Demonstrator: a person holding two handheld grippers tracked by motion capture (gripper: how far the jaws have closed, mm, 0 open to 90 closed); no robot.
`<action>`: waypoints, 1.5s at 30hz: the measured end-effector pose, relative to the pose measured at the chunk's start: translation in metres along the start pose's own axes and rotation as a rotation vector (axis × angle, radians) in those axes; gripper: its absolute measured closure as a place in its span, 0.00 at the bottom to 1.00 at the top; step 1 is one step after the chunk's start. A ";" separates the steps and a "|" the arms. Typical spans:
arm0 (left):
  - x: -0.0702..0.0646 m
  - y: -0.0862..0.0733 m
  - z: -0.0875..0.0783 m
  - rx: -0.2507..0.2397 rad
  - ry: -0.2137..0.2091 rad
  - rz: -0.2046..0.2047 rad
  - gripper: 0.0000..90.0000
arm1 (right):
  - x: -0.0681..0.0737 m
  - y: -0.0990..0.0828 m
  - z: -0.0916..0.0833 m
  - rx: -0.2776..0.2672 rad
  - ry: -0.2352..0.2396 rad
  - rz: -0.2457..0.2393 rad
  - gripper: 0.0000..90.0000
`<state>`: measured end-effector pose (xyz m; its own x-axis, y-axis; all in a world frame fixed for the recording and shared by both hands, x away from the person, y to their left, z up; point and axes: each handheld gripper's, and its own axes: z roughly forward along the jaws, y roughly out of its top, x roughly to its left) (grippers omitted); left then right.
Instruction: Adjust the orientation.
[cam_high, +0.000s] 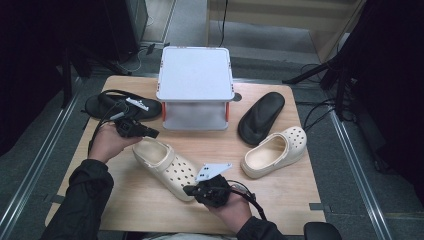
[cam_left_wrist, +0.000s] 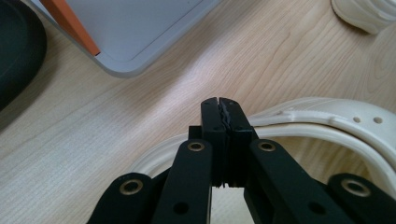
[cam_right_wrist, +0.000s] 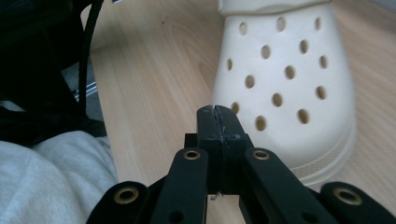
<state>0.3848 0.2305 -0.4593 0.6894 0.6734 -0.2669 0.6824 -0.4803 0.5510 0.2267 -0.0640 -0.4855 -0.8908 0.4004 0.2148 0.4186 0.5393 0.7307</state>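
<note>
A cream clog (cam_high: 167, 165) lies on the wooden table (cam_high: 145, 205), toe toward the person. My left gripper (cam_high: 154, 133) sits at its heel end. In the left gripper view the jaws (cam_left_wrist: 219, 103) are pressed together over the clog's heel rim and strap (cam_left_wrist: 327, 126), with nothing visible between them. My right gripper (cam_high: 187, 190) is at the clog's toe. In the right gripper view it (cam_right_wrist: 215, 112) is shut and empty, just left of the perforated toe (cam_right_wrist: 285, 84).
A second cream clog (cam_high: 275, 152) lies to the right. One black sandal (cam_high: 122, 106) is at the back left and another (cam_high: 261, 117) at the back right. A grey two-tier shelf (cam_high: 195, 75) with orange posts stands at the back centre.
</note>
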 end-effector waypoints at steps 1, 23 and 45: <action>0.001 0.000 0.001 0.002 -0.002 0.003 1.00 | 0.000 -0.001 0.003 0.004 0.001 -0.010 1.00; 0.014 -0.004 0.028 0.063 0.018 0.010 1.00 | 0.002 -0.014 0.028 0.089 0.014 0.050 1.00; 0.006 -0.018 0.024 0.071 0.014 -0.006 1.00 | -0.027 -0.016 0.012 0.056 -0.115 0.151 1.00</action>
<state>0.3828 0.2300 -0.4894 0.6823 0.6839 -0.2583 0.7021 -0.5146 0.4922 0.2464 -0.0742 -0.5109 -0.7925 0.5601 0.2413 0.5578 0.5057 0.6582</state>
